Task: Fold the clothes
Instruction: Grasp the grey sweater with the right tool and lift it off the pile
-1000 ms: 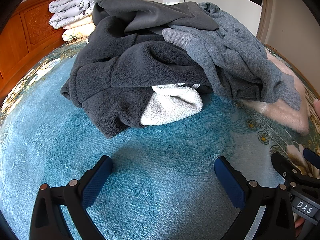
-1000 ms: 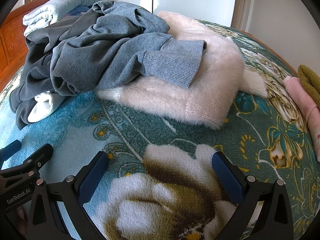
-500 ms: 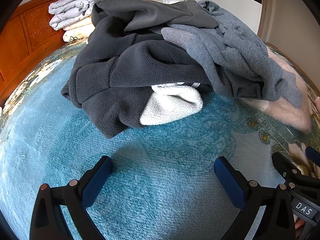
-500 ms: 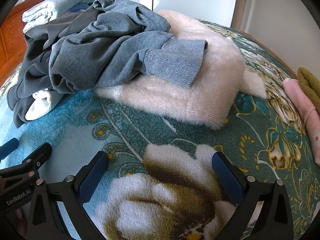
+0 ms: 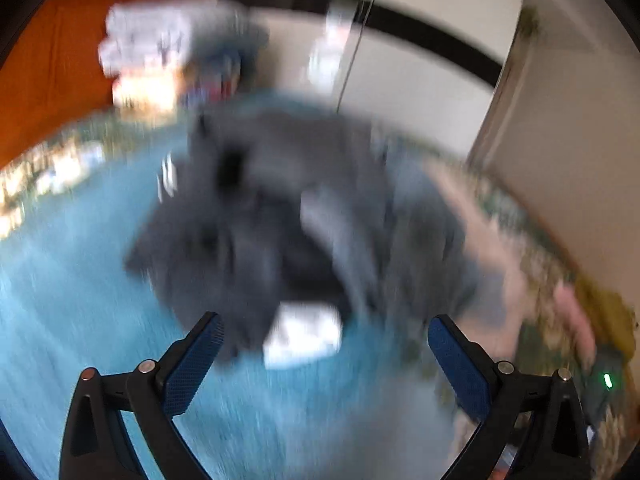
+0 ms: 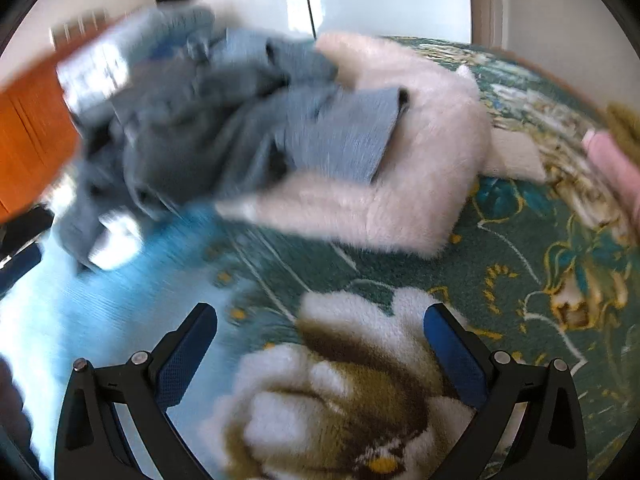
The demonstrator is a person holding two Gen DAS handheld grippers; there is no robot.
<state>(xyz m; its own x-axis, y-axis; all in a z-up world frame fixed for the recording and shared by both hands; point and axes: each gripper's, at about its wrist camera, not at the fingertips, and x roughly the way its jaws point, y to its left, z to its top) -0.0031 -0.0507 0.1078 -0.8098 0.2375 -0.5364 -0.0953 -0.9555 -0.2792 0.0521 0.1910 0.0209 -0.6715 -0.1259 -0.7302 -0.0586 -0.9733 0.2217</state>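
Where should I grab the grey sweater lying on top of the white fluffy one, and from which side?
Take the grey sweater by its ribbed cuff, which lies flat and free over the white sweater. Come in from the near right with the right gripper, open now, pinching the cuff's loose end; the rest is bunched into the pile.
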